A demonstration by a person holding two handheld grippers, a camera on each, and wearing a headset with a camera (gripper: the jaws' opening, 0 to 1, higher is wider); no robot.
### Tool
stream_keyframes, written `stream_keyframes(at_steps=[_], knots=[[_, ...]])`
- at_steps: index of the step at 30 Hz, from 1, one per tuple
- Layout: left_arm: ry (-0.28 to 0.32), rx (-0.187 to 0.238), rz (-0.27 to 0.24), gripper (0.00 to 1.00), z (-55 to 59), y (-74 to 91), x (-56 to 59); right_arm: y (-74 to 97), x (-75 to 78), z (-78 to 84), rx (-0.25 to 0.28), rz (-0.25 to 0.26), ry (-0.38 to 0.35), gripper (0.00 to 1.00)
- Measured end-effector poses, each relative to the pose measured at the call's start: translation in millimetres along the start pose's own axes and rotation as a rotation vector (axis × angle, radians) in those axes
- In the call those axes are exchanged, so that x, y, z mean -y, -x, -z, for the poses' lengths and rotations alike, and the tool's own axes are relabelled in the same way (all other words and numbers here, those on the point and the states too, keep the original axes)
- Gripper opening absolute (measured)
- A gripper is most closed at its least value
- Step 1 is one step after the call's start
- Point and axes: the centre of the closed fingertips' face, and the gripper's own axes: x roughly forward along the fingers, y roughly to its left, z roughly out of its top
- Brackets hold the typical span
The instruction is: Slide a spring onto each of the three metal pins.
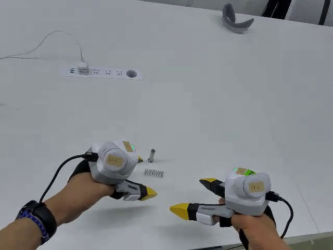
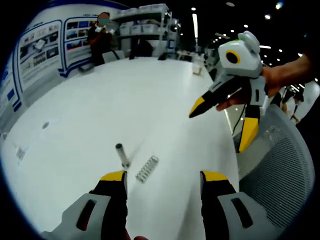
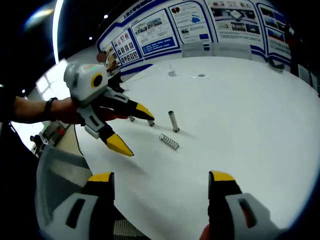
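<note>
The spring lay flat near the near edge of the desk, long axis roughly along it, just beside the upright pin, directly ahead of the spread, empty left gripper, which was nearer than the equally spread right gripper.

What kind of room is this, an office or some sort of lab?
Probably a lab or demo hall rather than a plain office: a long white table with a power strip on it, and blue-framed information posters lining the wall.
</note>
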Motion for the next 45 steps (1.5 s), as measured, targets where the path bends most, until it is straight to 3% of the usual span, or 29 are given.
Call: stream_keyframes(at_steps=[12, 24, 31, 38, 45], knots=[[0.091, 0.004, -0.001, 0.51, 18.2, -20.5, -5.9, 3.7, 3.7, 5.8, -0.011, 0.012, -0.013, 0.77], [0.099, -0.007, 0.009, 0.41, 28.6, -25.9, -3.8, 5.5, 6.5, 7.2, -0.016, 0.014, -0.015, 0.77], [0.093, 0.006, -0.038, 0.41, 22.3, -26.9, -13.5, 8.4, 10.8, 6.5, -0.008, 0.021, -0.020, 0.77], [0.084, 0.006, -0.039, 0.39, 21.6, -38.0, -17.3, 10.7, 12.6, 8.0, -0.010, 0.025, -0.025, 0.76], [0.028, 0.004, -0.033, 0.30, 19.7, -40.3, -14.7, 12.8, 14.4, 9.4, -0.013, 0.029, -0.027, 0.76]])
